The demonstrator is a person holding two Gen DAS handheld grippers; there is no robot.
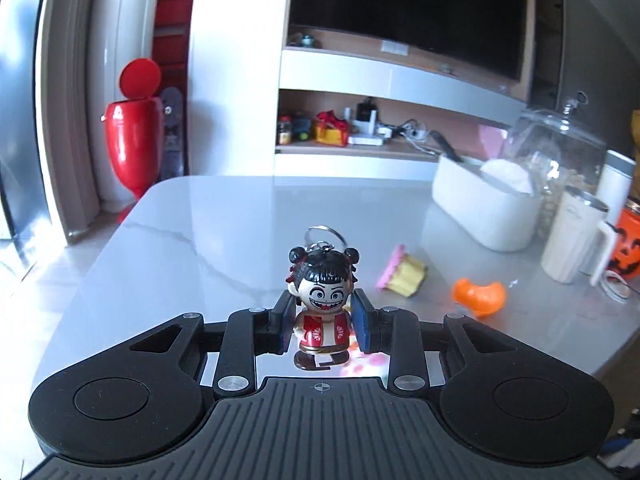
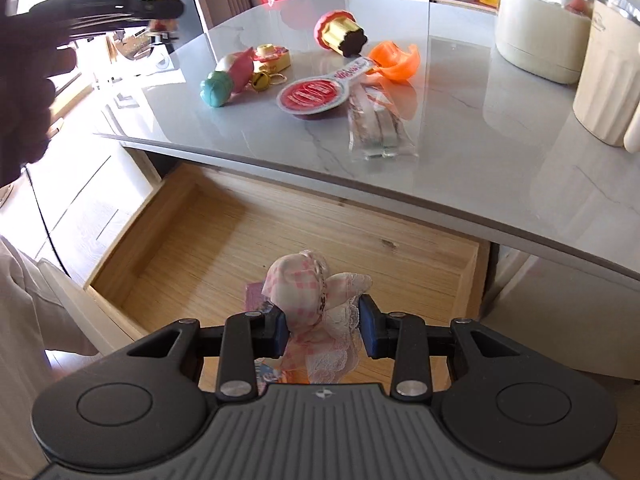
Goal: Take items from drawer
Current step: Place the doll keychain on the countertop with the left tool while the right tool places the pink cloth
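While glossy plastic figurine (image 1: 323,312) stands clamped, lacy gingham bundle (image 2: 320,304) bunches softly.

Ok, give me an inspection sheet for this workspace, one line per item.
Surface: grey marble-look table, wooden drawer open beneath it.
Job's things: figurine keychain in left tongs; pink checked cloth bundle in right tongs, over the drawer.
Clutter: orange piece, cupcake toy, red-lidded cup, clear packet, white tub.
Grippers: both tongs shut on their items.
Cables: nothing seen on the table.
Surroundings: dark TV, red bin.
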